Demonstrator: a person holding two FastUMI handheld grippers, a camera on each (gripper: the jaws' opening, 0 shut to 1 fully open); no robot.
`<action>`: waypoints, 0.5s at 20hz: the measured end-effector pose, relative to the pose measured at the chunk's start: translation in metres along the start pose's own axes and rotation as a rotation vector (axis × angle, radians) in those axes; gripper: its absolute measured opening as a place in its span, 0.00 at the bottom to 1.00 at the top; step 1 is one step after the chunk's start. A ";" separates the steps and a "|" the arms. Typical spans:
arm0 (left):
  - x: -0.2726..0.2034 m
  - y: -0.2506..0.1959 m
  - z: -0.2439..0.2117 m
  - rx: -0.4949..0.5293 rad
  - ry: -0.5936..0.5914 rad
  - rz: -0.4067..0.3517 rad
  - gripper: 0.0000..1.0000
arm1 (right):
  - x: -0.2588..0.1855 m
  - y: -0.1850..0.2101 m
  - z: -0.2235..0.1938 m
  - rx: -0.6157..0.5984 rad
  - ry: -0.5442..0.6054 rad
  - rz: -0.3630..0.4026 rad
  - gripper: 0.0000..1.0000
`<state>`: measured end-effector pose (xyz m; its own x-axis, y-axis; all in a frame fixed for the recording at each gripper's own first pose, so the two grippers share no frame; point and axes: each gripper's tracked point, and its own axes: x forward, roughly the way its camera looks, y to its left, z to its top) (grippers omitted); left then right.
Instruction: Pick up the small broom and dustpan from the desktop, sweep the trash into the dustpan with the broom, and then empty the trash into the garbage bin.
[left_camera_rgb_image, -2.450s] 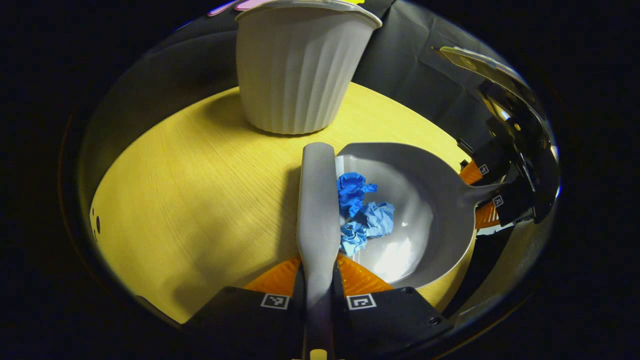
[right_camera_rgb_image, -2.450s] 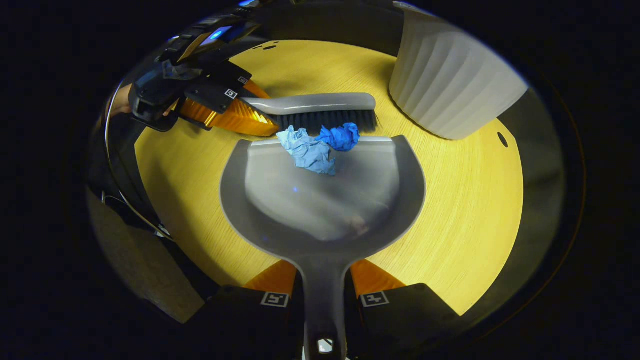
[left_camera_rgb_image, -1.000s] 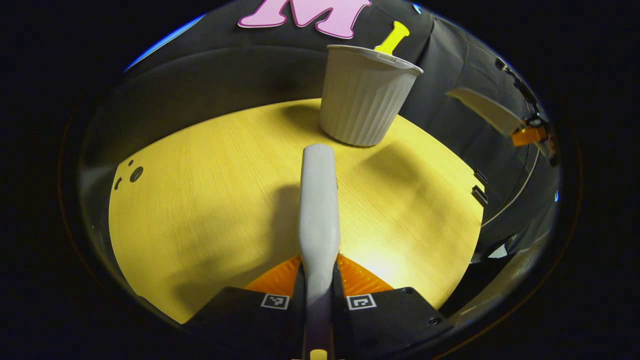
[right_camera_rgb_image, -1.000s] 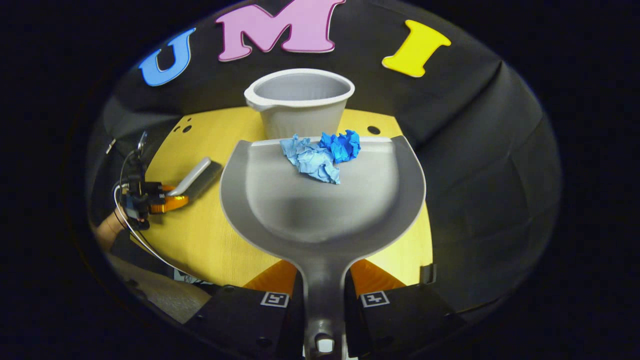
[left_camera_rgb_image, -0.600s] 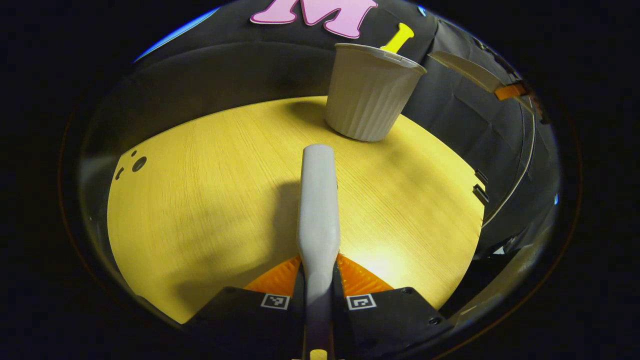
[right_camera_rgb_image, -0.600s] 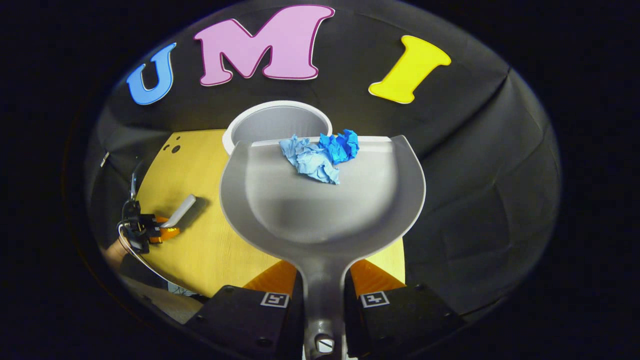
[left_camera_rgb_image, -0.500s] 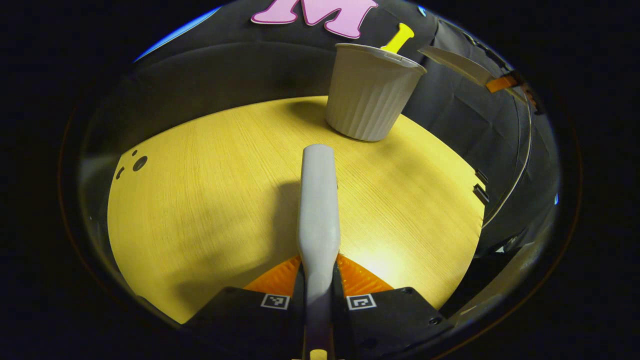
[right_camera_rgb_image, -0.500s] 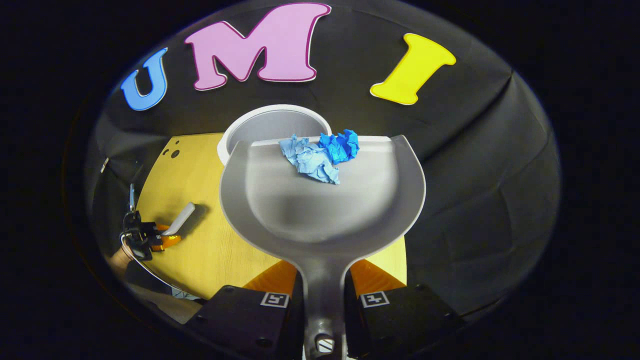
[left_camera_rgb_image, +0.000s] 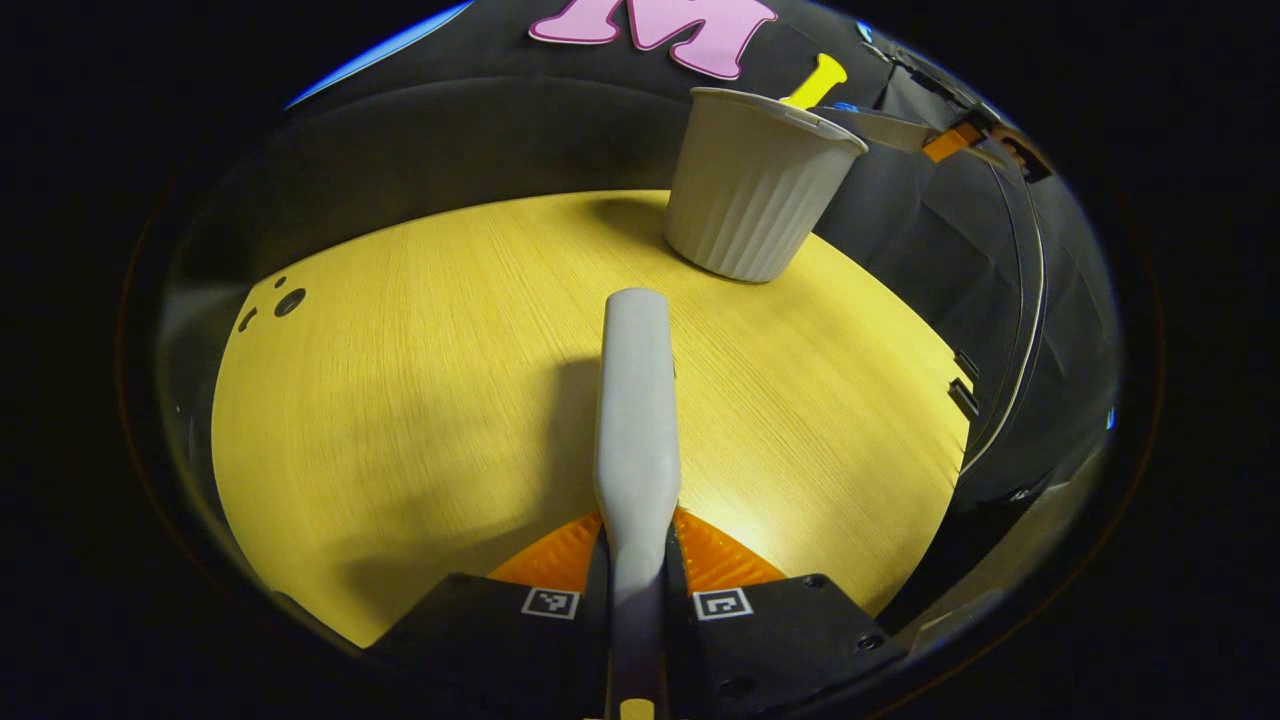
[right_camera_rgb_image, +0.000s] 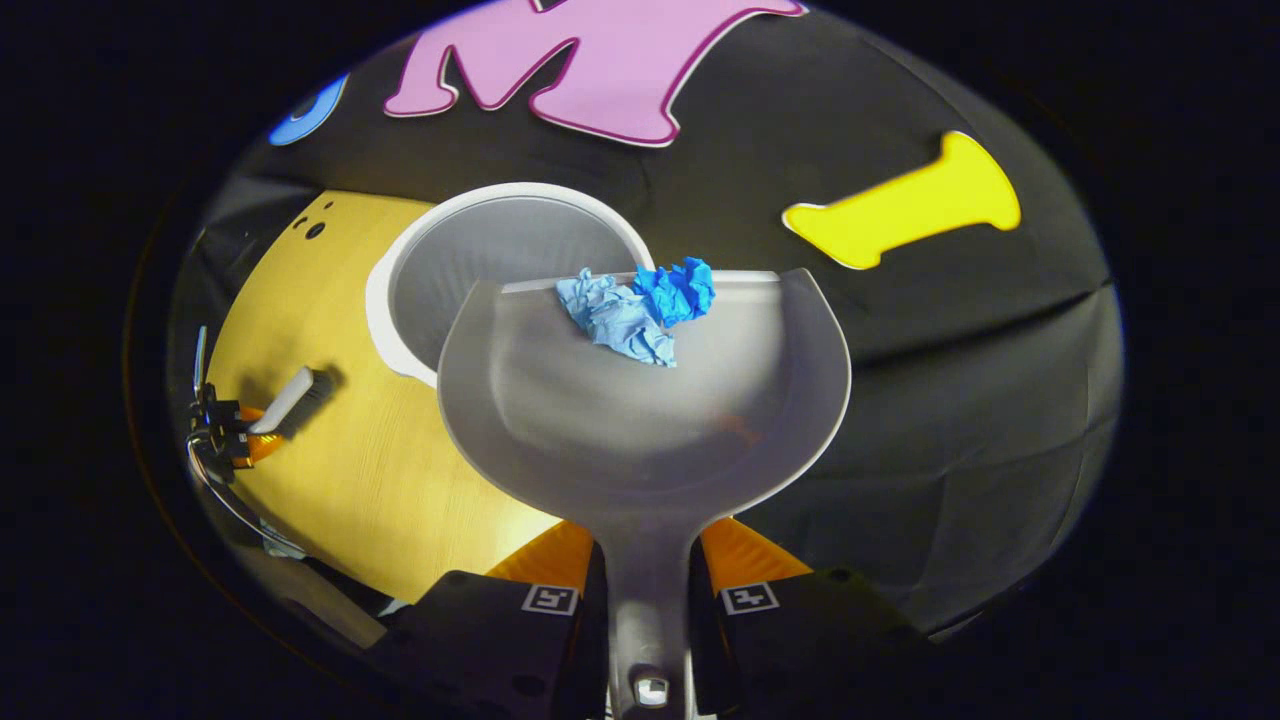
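Both grippers clamped: right gripper (right_camera_rgb_image: 648, 560) on dustpan (right_camera_rgb_image: 640, 420) over bin (right_camera_rgb_image: 480, 260), left gripper (left_camera_rgb_image: 636, 560) on broom (left_camera_rgb_image: 635, 400).

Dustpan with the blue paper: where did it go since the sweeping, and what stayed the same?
The right gripper lifted the dustpan off the table and carried it up over the bin, front edge above the opening. The left gripper pulled the broom back, away from the bin. Both blue paper wads stayed at the dustpan's front edge, and both grips held.

Yellow wood-grain desktop (left_camera_rgb_image: 420, 400), ribbed white garbage bin (left_camera_rgb_image: 750, 190) standing on its far edge
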<state>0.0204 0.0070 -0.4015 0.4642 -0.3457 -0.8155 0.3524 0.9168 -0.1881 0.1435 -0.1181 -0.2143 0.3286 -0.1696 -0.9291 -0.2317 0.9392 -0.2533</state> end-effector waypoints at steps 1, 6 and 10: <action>0.001 0.000 0.000 -0.005 -0.004 -0.003 0.27 | 0.001 -0.002 0.004 -0.038 0.014 -0.015 0.37; 0.004 0.000 0.001 -0.019 -0.011 -0.002 0.27 | 0.011 -0.004 0.022 -0.133 0.055 -0.065 0.37; 0.006 0.002 -0.001 -0.025 -0.007 -0.002 0.27 | 0.011 -0.003 0.028 -0.200 0.069 -0.088 0.37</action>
<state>0.0232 0.0064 -0.4074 0.4689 -0.3488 -0.8114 0.3327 0.9208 -0.2036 0.1734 -0.1141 -0.2163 0.2941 -0.2750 -0.9154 -0.3835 0.8433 -0.3766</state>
